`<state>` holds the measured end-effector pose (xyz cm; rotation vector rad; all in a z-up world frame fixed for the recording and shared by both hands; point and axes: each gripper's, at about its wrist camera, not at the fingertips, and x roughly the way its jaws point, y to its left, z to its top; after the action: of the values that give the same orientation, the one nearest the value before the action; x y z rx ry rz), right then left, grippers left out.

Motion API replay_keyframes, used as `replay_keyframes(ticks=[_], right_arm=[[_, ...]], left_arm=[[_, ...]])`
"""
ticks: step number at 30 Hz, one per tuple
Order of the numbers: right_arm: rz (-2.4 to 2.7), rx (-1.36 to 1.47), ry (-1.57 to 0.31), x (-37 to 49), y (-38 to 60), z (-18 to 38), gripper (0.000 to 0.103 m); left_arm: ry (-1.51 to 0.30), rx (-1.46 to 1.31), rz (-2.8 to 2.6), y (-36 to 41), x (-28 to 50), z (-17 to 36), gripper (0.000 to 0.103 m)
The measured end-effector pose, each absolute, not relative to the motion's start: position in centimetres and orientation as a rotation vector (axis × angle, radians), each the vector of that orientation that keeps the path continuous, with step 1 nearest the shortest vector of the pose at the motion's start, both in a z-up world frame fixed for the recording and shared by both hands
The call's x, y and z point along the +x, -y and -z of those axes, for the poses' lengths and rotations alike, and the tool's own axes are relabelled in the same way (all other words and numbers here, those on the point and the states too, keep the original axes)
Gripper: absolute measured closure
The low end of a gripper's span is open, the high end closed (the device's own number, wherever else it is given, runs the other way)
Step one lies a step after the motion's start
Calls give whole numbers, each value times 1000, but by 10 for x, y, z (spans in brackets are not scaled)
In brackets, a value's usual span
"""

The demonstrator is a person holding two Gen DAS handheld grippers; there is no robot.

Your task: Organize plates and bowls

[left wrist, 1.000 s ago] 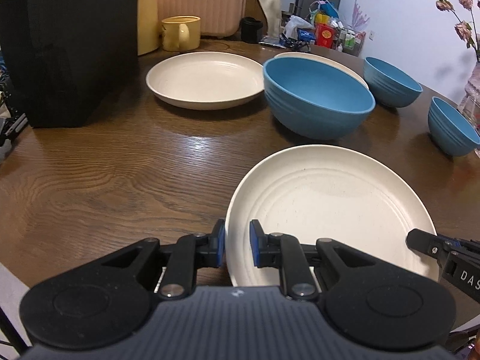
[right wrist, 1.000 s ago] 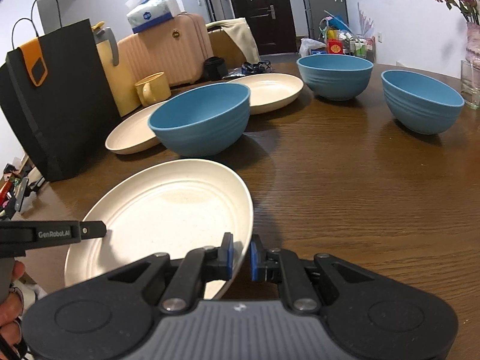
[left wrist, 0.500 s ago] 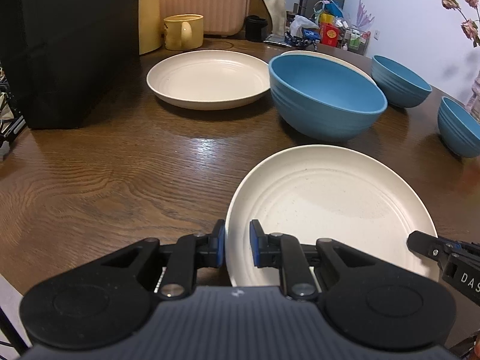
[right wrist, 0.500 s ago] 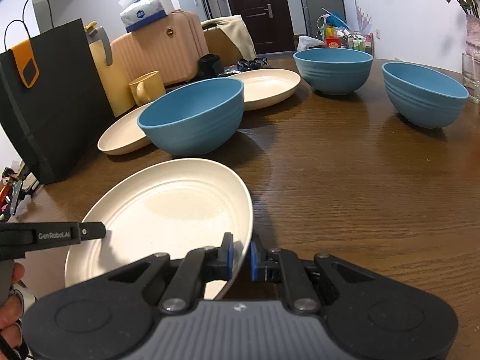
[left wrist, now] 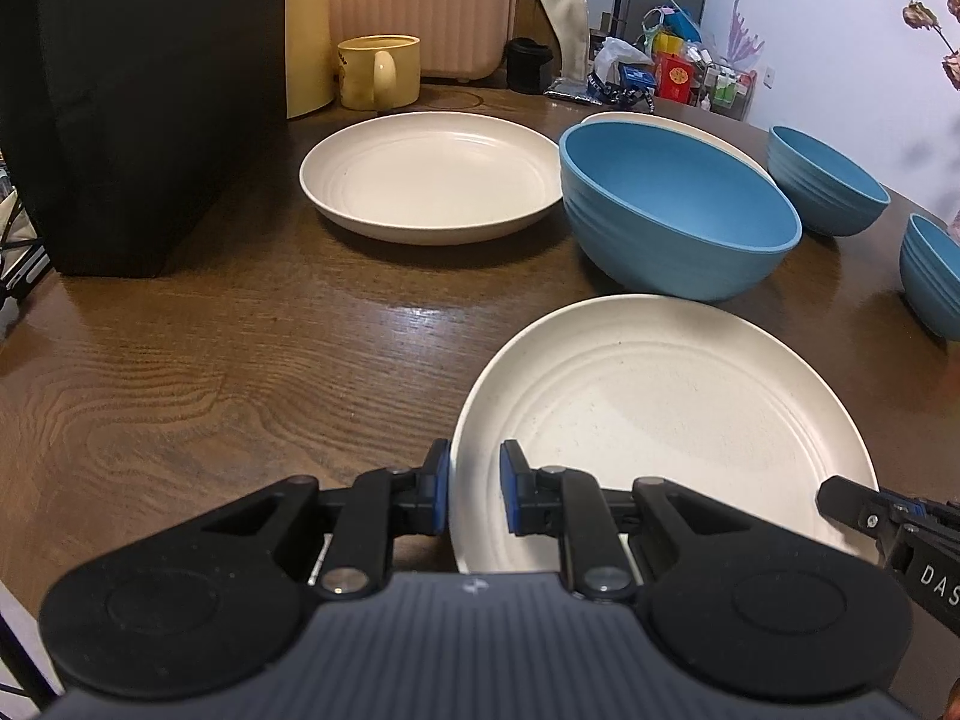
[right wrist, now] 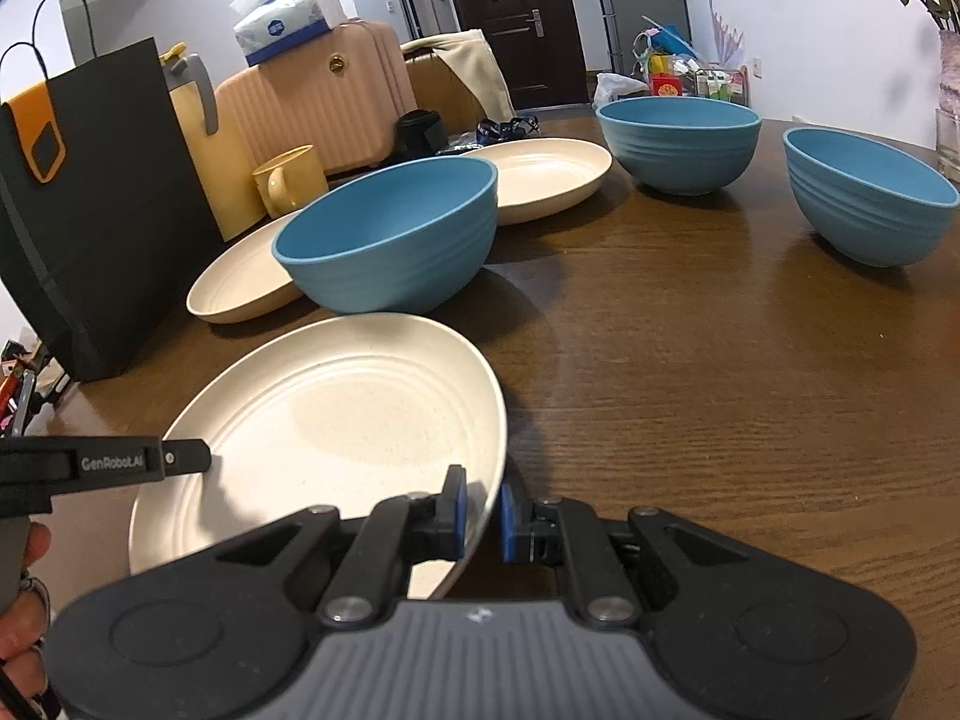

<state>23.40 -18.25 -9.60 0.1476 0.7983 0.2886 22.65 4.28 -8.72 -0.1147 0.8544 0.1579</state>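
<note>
I hold a cream plate (left wrist: pixel 660 420) (right wrist: pixel 336 420) just above the near part of the brown table (left wrist: pixel 240 348). My left gripper (left wrist: pixel 474 495) is shut on its left rim, and my right gripper (right wrist: pixel 480 516) is shut on its right rim. Directly beyond the plate stands a large blue bowl (left wrist: pixel 678 216) (right wrist: pixel 390 240). A second cream plate (left wrist: pixel 432 174) (right wrist: pixel 240 288) lies to the bowl's left. A third (right wrist: pixel 540 174) lies behind the bowl. Two more blue bowls (right wrist: pixel 678 138) (right wrist: pixel 870 198) stand at the far right.
A black paper bag (left wrist: pixel 138 90) (right wrist: pixel 90 210) stands at the left, with a yellow mug (left wrist: pixel 378 72) and a pink suitcase (left wrist: pixel 420 6) behind it. A glass vase (right wrist: pixel 948 120) stands at the far right. A hand (right wrist: pixel 24 600) shows at the lower left.
Both grippers keep their grip and have carried the plate slightly forward, so the large blue bowl and the far plate look nearer.
</note>
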Motion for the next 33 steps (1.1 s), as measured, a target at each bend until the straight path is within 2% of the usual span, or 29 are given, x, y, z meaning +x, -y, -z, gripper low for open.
replay_keyframes(ticks=[13, 15, 16, 17, 18, 20, 21, 22, 23, 29, 33], right_arm=[[-291, 158, -799, 236, 182, 98, 90], [-292, 158, -794, 236, 183, 98, 89], [-285, 154, -792, 235, 182, 97, 85], [-283, 154, -791, 235, 183, 97, 73], [-278, 152, -788, 235, 184, 97, 66], [-260, 145, -777, 233, 184, 95, 36], [-255, 143, -770, 233, 185, 95, 30], [-253, 145, -766, 232, 186, 94, 19], [-252, 150, -762, 231, 188, 93, 12], [-241, 160, -746, 229, 196, 85, 1], [-240, 161, -736, 227, 199, 81, 0]], left_arm=[[-852, -126, -141, -45, 228, 86, 84], [-844, -126, -135, -45, 226, 86, 75], [-843, -129, -132, -45, 226, 85, 57], [-838, -131, -138, -45, 225, 85, 39], [-825, -125, -150, -45, 223, 84, 34], [-808, -114, -164, -45, 221, 81, 21], [-806, -119, -164, -46, 220, 80, 17], [-808, -130, -166, -48, 219, 79, 5], [-810, -142, -170, -50, 219, 78, 0], [-803, -180, -185, -61, 213, 72, 0], [-794, -188, -199, -66, 211, 68, 0]])
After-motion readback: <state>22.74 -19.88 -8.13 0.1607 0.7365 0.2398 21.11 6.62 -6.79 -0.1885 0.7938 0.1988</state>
